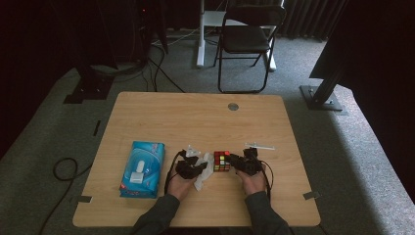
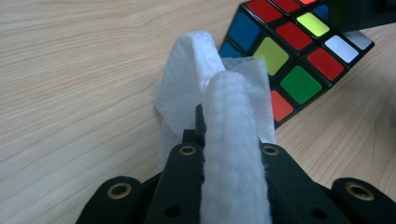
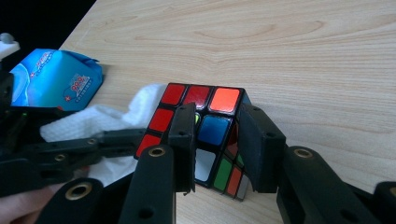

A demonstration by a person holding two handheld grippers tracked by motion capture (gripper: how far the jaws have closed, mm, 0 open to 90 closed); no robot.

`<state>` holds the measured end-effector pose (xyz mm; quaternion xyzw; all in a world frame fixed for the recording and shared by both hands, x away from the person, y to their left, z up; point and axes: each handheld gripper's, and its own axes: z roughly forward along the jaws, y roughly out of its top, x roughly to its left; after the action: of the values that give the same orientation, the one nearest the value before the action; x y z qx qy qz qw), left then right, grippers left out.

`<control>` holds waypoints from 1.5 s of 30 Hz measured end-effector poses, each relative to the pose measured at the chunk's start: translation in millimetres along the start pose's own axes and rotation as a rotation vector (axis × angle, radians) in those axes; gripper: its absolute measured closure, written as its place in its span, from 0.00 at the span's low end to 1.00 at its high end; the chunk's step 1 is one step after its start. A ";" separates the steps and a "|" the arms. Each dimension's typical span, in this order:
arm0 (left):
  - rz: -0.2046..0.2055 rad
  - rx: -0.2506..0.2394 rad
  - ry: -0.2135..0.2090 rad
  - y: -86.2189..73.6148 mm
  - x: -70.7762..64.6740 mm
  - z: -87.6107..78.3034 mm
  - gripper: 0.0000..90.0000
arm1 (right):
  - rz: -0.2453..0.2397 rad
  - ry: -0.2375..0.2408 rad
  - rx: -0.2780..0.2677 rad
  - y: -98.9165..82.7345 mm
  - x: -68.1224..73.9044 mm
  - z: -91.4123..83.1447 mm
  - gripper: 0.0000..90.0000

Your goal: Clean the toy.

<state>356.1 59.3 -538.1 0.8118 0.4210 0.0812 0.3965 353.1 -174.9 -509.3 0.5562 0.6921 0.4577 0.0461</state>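
A scrambled Rubik's cube [image 1: 221,160] stands on the wooden table [image 1: 195,117] near its front edge, between my two grippers. My right gripper [image 3: 217,126] is shut on the cube [image 3: 196,95], one jaw on each side of its near corner. My left gripper [image 2: 229,149] is shut on a white paper tissue [image 2: 196,60], which stands up between its jaws and drapes over them. The tissue's front fold lies right beside the cube [image 2: 299,51]; I cannot tell if they touch. In the high view the left gripper [image 1: 198,166] sits just left of the cube with the tissue [image 1: 204,177] hanging under it, and the right gripper [image 1: 234,159] is at the cube's right.
A blue tissue pack [image 1: 142,169] lies at the front left of the table. A thin white strip [image 1: 259,146] lies behind my right hand. A round metal cap [image 1: 233,106] sits in the far part of the tabletop. A black folding chair [image 1: 247,39] stands beyond the table.
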 end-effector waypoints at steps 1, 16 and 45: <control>0.000 0.005 -0.003 0.5 -0.8 2.5 0.95 | 0.000 0.001 0.000 0.0 0.0 0.0 0.75; -0.019 -0.020 -0.063 4.0 -7.2 3.1 0.96 | 0.002 0.007 0.000 -0.2 -0.9 0.0 0.75; 0.003 -0.042 -0.089 -5.4 -20.3 -6.6 0.95 | -0.002 -0.004 -0.009 -1.8 1.6 -0.3 0.77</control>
<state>336.9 49.8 -533.4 0.8068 0.3999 0.0543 0.4315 351.0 -173.8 -509.6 0.5562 0.6906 0.4596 0.0502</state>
